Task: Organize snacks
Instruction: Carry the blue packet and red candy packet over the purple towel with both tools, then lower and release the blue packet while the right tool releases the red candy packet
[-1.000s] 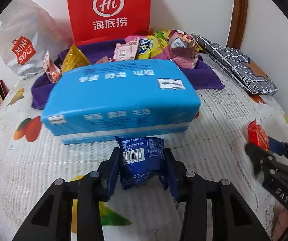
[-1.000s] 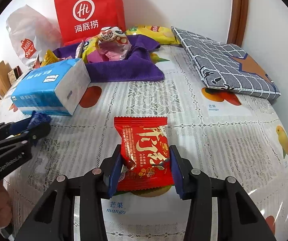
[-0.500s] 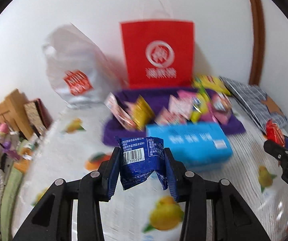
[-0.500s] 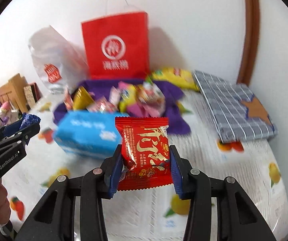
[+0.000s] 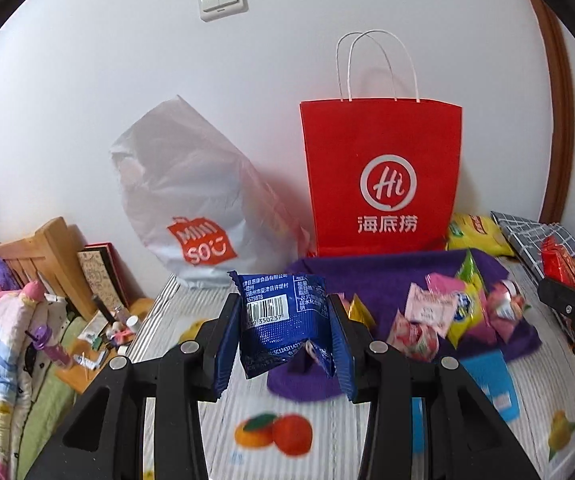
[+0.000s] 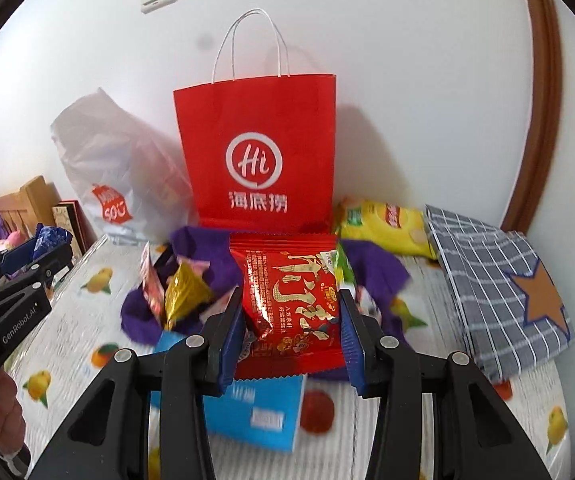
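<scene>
Table (image 6: 427, 284) under a fruit-print cover runs ahead of and below both tools, up to a white wall. Red paper carrier bag (image 6: 257, 152) with white cord handles stands upright at the wall, straight beyond the right gripper and beyond-right of the left one. White plastic shopping bag (image 5: 191, 208), orange logo, slumps just left of it, ahead of the left gripper. Grey checked fabric bag (image 6: 495, 280) with an orange star lies flat, ahead and to the right of the right gripper. Purple cloth (image 5: 387, 276) spread at the foot of the red bag, loose wrapped snacks heaped on it: pink, yellow, gold packets. Blue tissue pack (image 6: 259, 408) lies under and just past the right gripper's fingers, nearer than the cloth. Yellow chip bag (image 6: 383, 224) rests at the wall between the red bag and the checked bag. Left gripper (image 5: 283, 330) clamped on a dark blue snack packet (image 5: 283, 312), barcode side facing the camera, carried clear above the table. Right gripper (image 6: 291, 330) clamped on a red snack packet (image 6: 291, 300) with gold lettering, also off the surface, in front of the cloth pile. Each tool shows at the edge of the other's view.
</scene>
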Tool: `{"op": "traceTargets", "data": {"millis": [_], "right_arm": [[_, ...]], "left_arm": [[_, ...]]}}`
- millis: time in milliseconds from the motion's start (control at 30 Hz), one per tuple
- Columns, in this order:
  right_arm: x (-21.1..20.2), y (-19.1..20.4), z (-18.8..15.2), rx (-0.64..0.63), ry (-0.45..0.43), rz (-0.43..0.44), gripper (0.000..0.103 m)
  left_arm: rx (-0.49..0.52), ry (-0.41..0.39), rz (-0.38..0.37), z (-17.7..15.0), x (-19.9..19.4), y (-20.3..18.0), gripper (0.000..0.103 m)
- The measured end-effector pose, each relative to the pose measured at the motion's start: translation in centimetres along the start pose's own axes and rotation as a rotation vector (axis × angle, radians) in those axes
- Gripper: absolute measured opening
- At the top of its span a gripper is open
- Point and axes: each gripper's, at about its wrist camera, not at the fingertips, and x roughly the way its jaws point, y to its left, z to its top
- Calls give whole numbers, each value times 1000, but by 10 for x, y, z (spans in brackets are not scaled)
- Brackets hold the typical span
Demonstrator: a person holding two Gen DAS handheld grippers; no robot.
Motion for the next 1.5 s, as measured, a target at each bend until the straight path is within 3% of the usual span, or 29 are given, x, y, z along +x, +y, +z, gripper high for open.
{"op": "traceTargets", "data": {"millis": [300, 633, 800, 933, 1500], "right_arm": [[55, -5, 45, 12, 5, -5, 44], [89, -16, 82, -4, -38, -33, 44], [124, -25, 72, 28, 28, 4, 43], [145, -28, 66, 1, 84, -34, 44], [152, -43, 62, 9, 113, -34, 44]], "left_arm": [[-13, 25, -20, 35, 60, -14, 39], [-5, 24, -61, 65, 104, -37, 39], [-16, 68, -81, 54, 132, -42, 39], [14, 118, -66, 44, 149, -45, 39], [30, 129, -73, 43, 150, -46, 39]]}}
